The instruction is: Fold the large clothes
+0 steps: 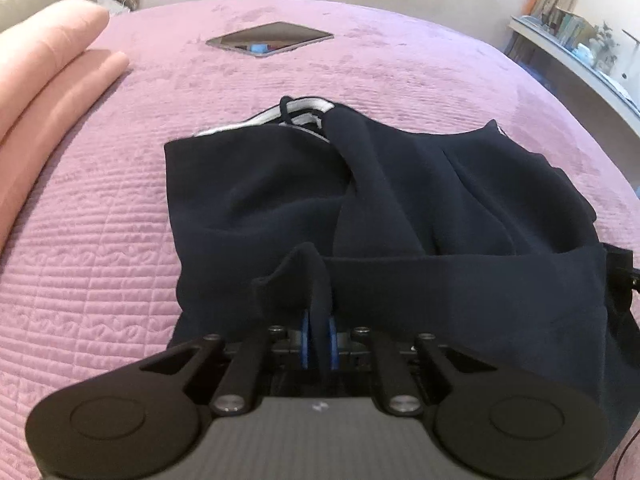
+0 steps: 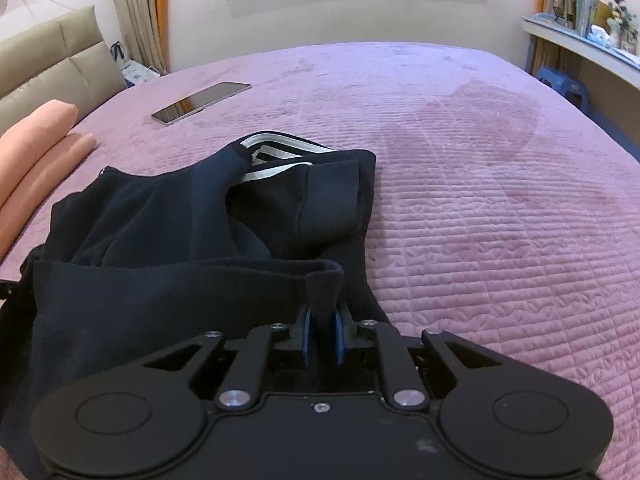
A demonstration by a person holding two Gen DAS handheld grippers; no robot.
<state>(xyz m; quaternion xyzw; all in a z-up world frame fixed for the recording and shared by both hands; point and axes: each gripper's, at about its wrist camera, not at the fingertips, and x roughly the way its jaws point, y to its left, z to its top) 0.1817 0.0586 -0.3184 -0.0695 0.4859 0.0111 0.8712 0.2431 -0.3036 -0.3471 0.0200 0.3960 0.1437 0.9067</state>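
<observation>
On the pink quilted bedspread [image 1: 100, 240], in your left wrist view, the dark navy garment [image 1: 400, 200] lay partly folded, and your left gripper [image 1: 318, 344] pinched its near hem. In your right wrist view, your right gripper [image 2: 322, 336] held the near right corner narrowly; a tablet [image 2: 200, 102] lay far left.

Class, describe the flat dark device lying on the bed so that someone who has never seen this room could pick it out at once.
Start at the pink quilted bedspread that covers the whole bed. Beyond the dark navy garment, towards the far edge, lies a phone, flat and alone. It is the only thin, rigid, glossy rectangle there, its black screen reflecting light, unlike the soft cloth around it.
</observation>
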